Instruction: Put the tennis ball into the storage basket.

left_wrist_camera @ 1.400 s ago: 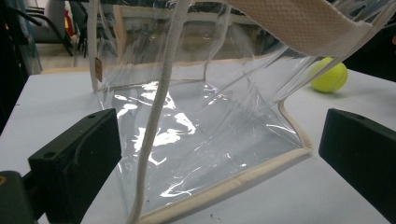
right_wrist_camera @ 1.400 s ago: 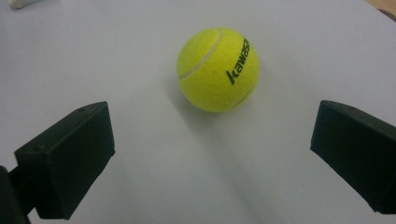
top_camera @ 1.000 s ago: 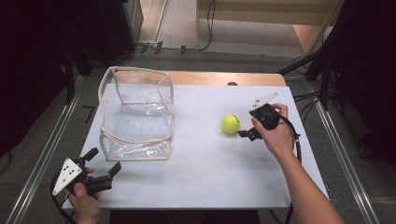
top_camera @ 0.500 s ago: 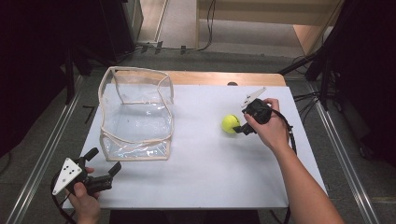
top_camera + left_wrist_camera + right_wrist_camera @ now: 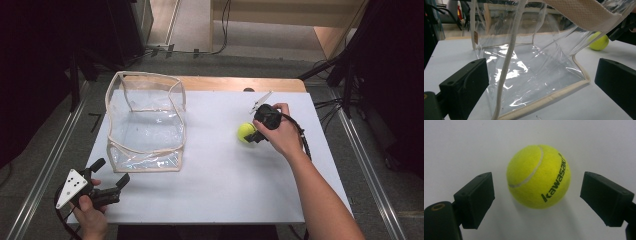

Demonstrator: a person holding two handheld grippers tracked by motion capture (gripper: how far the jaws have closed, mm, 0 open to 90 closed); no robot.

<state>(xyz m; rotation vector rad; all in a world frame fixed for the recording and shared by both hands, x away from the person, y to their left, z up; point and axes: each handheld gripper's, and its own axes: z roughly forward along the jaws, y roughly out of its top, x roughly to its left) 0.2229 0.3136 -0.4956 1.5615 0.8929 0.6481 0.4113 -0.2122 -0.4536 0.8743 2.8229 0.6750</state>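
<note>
A yellow-green tennis ball (image 5: 246, 132) rests on the white table (image 5: 225, 195), right of centre. My right gripper (image 5: 254, 132) reaches it from the right; its jaws have just been closing partway and stand open on either side of the ball (image 5: 538, 176), a gap showing at each pad. Down at the table's front left corner my left gripper (image 5: 112, 171) is open and holds nothing. It points at a clear plastic bag (image 5: 145, 120) with cream trim. In the left gripper view the bag (image 5: 531, 62) stands just beyond the jaws and the ball (image 5: 599, 42) lies behind it.
The bag stands open-topped at the table's left, a white cord (image 5: 509, 62) hanging down its near side. Metal rails run along both sides of the table. A bare wooden strip (image 5: 240, 84) borders the far edge.
My right gripper has moved left and a little toward the far edge, up to the ball, and now straddles it. The left gripper, ball and bag have stayed put.
</note>
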